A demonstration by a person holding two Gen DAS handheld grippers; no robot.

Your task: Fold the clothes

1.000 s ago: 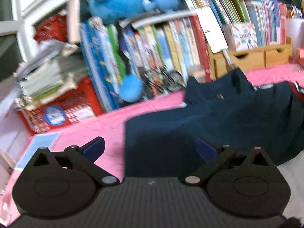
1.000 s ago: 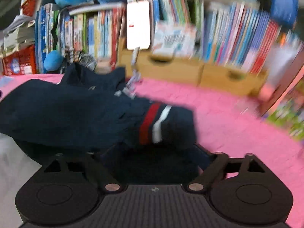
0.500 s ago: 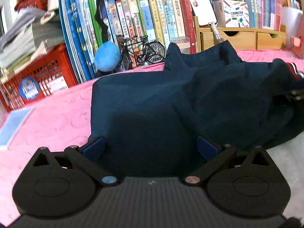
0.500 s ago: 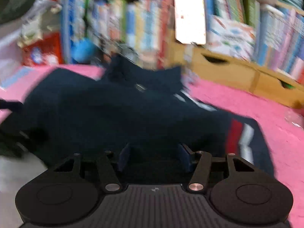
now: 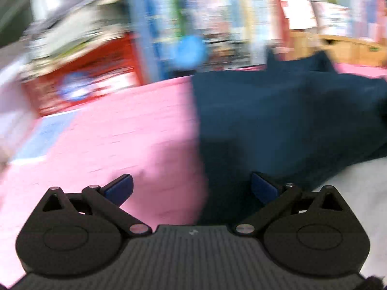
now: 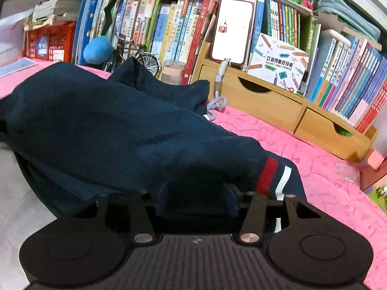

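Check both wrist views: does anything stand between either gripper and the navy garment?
Nothing visible does. The left gripper stands open at the navy garment edge; the right gripper has just been closing, fabric between its fingers.

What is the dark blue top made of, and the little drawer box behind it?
The dark blue top looks like soft matte knit cloth: it slumps in folds and has a ribbed striped cuff. The drawer box looks like pale, smooth wood, maybe bamboo, with cut-out finger holes.

bare pink cover [image 5: 125, 140] left of navy garment [image 6: 101, 130] — seemingly clear, books [image 6: 169, 31] crowding behind
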